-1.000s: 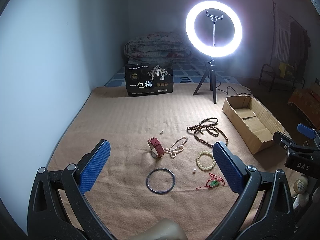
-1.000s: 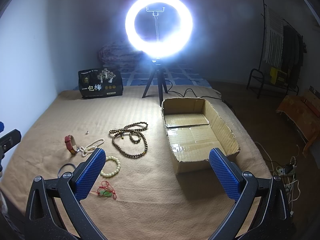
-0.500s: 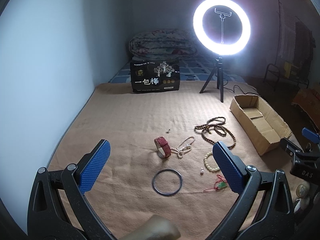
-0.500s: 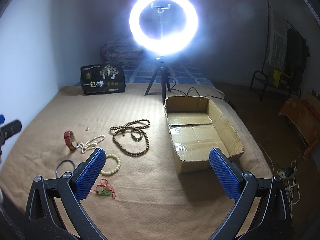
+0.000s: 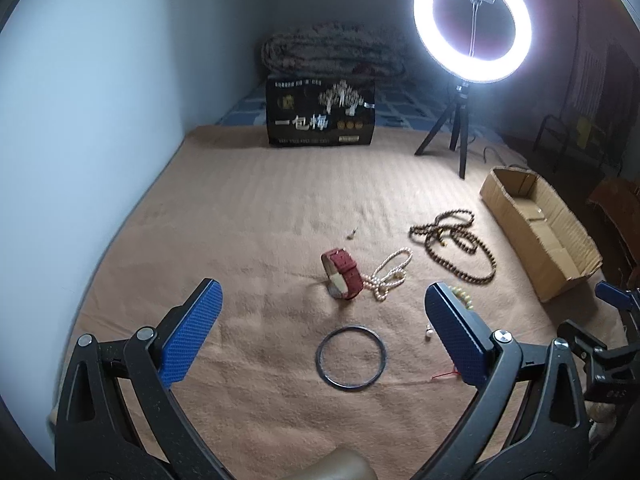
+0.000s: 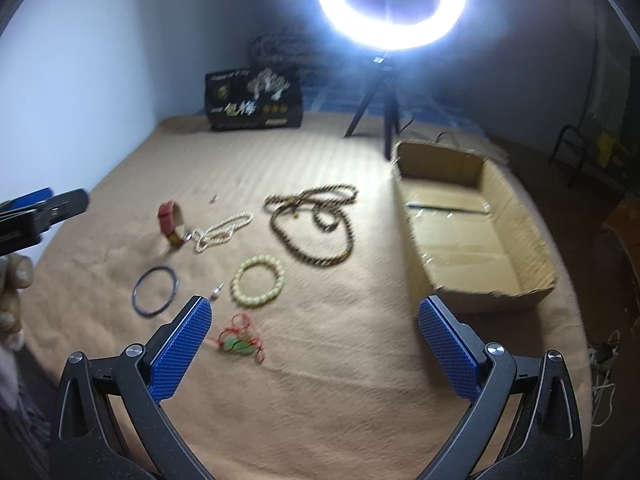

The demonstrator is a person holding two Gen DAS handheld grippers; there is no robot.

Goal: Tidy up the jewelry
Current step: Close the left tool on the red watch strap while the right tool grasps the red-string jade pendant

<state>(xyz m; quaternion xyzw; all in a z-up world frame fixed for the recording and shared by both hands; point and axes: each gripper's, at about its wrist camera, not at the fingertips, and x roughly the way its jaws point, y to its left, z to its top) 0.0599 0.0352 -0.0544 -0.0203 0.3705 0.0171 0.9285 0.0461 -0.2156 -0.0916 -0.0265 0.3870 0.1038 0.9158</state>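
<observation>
1. Holding two sets of tongs over a bed spread with a tan blanket (image 5: 248, 216), we keep the left tongs (image 5: 320, 336) and right tongs (image 6: 314, 340) both wide apart, gripping nothing.
2. Loose jewelry lies on the blanket: a dark bangle (image 5: 351, 357), a red watch (image 5: 341, 274), a pearl strand (image 5: 390, 270), a brown bead necklace (image 6: 316, 224), a pale bead bracelet (image 6: 258, 281) and a red-corded green pendant (image 6: 239, 340).
3. The bangle lies flat directly ahead between our left fingers, nearest that hand; the pendant sits just ahead of our right tongs.
4. The empty cardboard box (image 6: 472, 216) waits to the right, apart from everything.
</observation>
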